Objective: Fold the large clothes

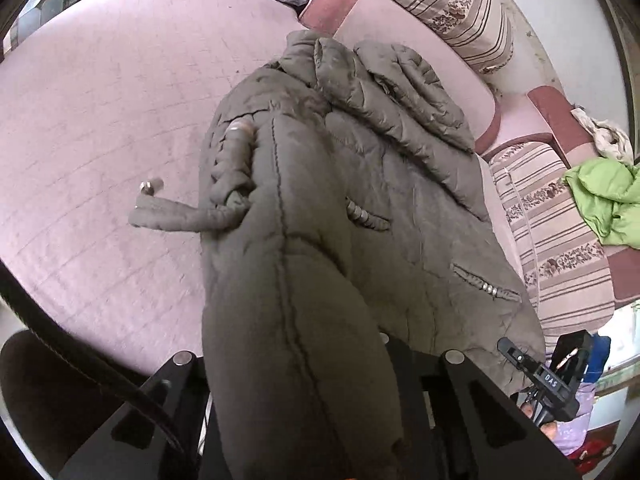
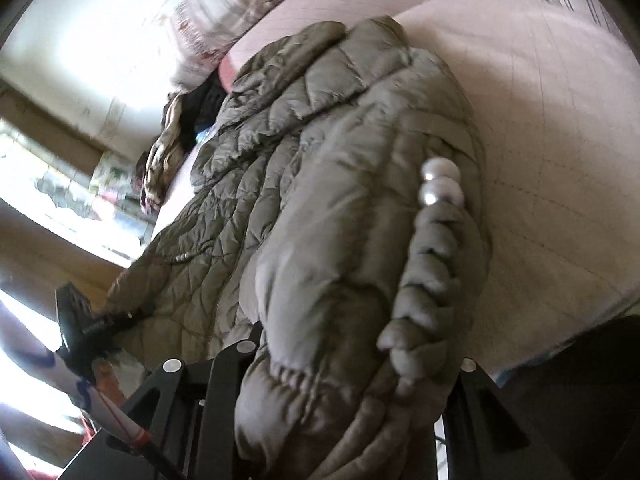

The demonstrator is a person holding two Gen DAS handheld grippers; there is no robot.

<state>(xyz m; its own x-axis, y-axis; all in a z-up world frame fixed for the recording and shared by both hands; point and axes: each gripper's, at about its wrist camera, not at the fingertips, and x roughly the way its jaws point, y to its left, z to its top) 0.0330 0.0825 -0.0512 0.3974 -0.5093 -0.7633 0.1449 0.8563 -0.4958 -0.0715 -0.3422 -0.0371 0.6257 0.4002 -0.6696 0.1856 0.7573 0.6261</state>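
On pink bed (image 1: 100,100) — olive jacket (image 1: 360,168), striped pillows (image 1: 460,4) behind.

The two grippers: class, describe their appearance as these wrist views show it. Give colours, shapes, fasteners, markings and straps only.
The left gripper is matte black, with angular plate-like fingers that have cut-out slots and round silver fasteners at their ends. A dark strap curves across the left wrist view's lower left. The right gripper has matching black slotted plates with silver round fasteners. In the left wrist view its body carries small white lettering.
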